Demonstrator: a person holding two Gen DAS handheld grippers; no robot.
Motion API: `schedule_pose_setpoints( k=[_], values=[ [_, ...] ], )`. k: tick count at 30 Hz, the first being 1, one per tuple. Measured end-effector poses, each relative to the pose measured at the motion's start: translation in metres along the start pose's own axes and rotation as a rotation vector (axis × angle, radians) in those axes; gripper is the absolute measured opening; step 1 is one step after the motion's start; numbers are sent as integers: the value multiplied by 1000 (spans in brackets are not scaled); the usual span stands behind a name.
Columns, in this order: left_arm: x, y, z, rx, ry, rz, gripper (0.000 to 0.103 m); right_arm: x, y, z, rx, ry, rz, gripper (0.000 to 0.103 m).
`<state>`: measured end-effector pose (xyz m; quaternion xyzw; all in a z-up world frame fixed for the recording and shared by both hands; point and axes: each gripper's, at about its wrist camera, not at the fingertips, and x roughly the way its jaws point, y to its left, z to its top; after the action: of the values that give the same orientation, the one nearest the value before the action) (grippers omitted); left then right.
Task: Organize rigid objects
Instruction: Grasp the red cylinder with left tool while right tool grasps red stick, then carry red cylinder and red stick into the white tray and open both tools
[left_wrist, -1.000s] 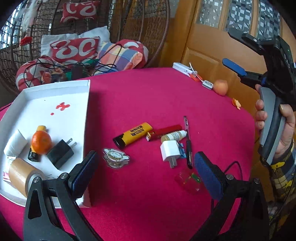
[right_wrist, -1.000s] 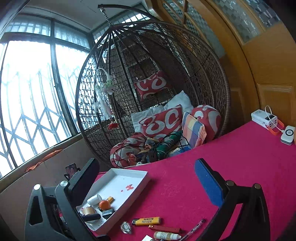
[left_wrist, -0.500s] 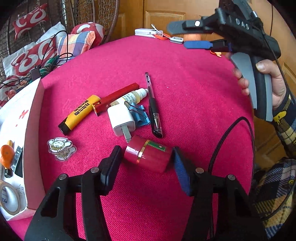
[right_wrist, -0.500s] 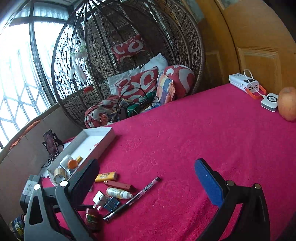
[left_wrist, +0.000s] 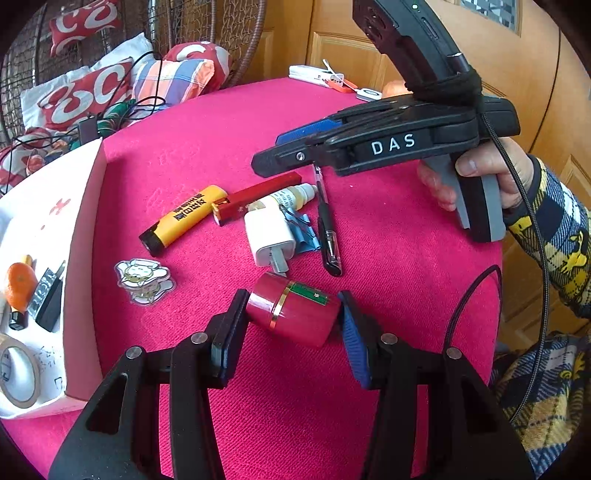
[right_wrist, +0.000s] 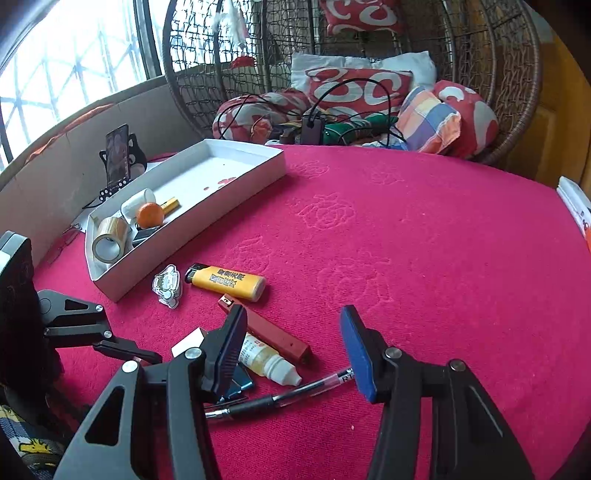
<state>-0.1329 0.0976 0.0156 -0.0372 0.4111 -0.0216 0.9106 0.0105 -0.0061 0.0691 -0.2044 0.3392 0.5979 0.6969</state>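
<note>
The white tray (right_wrist: 273, 168) is lying at upper left on the red tablecloth (right_wrist: 424, 258). Lower centre, the left gripper (left_wrist: 291, 321) is closing its jaws onto the red cylinder (left_wrist: 295, 314). The right gripper (right_wrist: 291, 339), jaws closing, is gripping nothing above the pen (right_wrist: 295, 392).

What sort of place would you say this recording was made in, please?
Most likely a home sunroom or living area: a wicker hanging chair piled with cushions, a grilled window, wooden panelled doors, and a table under a pink cloth.
</note>
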Motion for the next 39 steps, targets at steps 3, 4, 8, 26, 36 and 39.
schedule_pose_setpoints(
  k=[3,4,8,26,36,39],
  values=[
    [-9,7,-3,-26,-16,13,48,19,15,9,-79,75,49,36],
    [-12,9,-5,-35,-22,14,48,26,20,10,-109,101,49,36],
    [-24,17,-8,-76,-50,28,48,49,37,13,-212,192,-14,33],
    [-71,35,0,-164,-230,122,48,-78,16,19,120,-325,11,10],
    [-87,58,-5,-235,-250,293,48,-87,45,43,55,-370,50,10],
    [-93,64,-9,-250,-264,305,48,-87,51,46,55,-372,62,10]
  ],
)
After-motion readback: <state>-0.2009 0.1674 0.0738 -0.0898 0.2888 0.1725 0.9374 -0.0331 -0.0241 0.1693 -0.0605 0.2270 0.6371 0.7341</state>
